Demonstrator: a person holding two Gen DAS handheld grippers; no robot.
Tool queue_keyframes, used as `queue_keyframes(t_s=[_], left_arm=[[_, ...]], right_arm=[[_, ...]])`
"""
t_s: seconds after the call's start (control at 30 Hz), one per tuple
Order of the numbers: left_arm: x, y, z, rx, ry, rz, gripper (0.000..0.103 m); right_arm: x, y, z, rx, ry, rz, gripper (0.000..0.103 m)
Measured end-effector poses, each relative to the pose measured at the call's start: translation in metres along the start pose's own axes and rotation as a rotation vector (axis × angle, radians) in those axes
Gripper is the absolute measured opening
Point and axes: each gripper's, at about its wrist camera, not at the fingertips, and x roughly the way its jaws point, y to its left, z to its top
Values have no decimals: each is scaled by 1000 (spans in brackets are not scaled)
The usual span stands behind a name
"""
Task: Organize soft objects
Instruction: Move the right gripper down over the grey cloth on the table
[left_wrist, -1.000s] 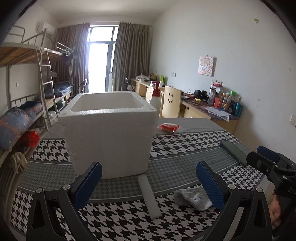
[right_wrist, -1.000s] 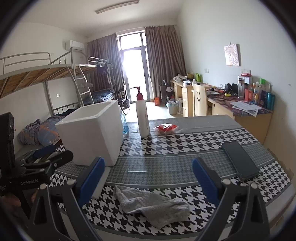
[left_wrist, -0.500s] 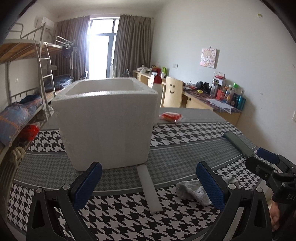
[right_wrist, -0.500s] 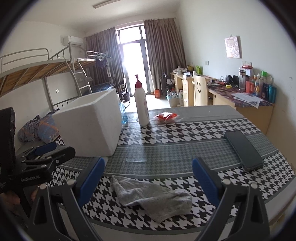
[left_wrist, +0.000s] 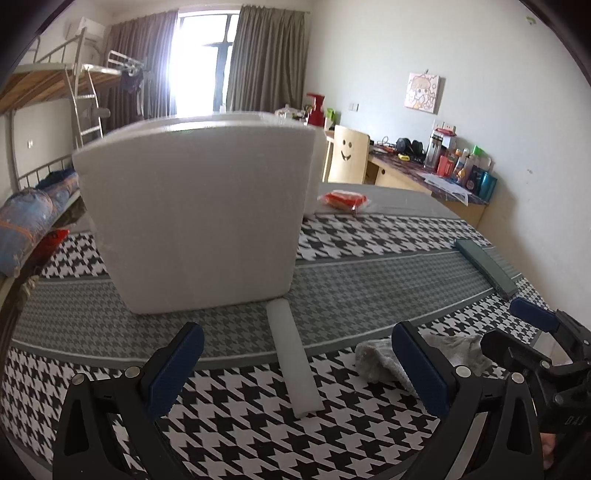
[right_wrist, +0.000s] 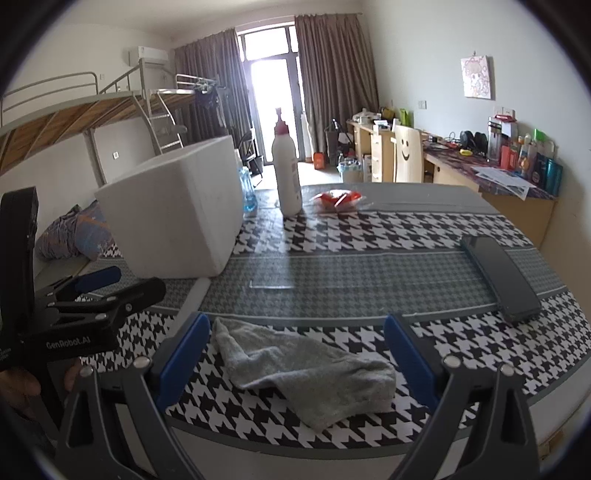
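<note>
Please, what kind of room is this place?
Most likely a student dormitory room. A metal bunk bed with a ladder stands by the wall, a row of study desks lines the other wall, and bedding bundles lie on the lower bunk.

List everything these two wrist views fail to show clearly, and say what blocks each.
- Inside of the foam box: both views sit below its rim; contents unknown.
- Pump bottle in the left wrist view: box hides all but its red top.
- Gray cloth in the left wrist view: partly behind the left gripper finger.
- Blue bottle: mostly behind the box, right wrist view.
- Desk items: too small to identify.
</note>
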Motion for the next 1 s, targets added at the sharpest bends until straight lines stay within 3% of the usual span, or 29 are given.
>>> queue_keyframes(t_s=[0.23, 0.37, 0.47, 1.0], left_arm=[[10, -1, -3, 1, 28, 23, 102], [19, -3, -3, 0, 51, 29, 102], [25, -4, -5, -4, 67, 30, 102], [47, -7, -8, 1, 124, 71, 102]], right_arm=[[6, -1, -7, 22, 31, 7, 97], [9, -1, -10, 21, 50, 10, 85], [13, -1, -13, 28, 70, 20, 84], [30, 0, -24, 39, 144, 3, 83]])
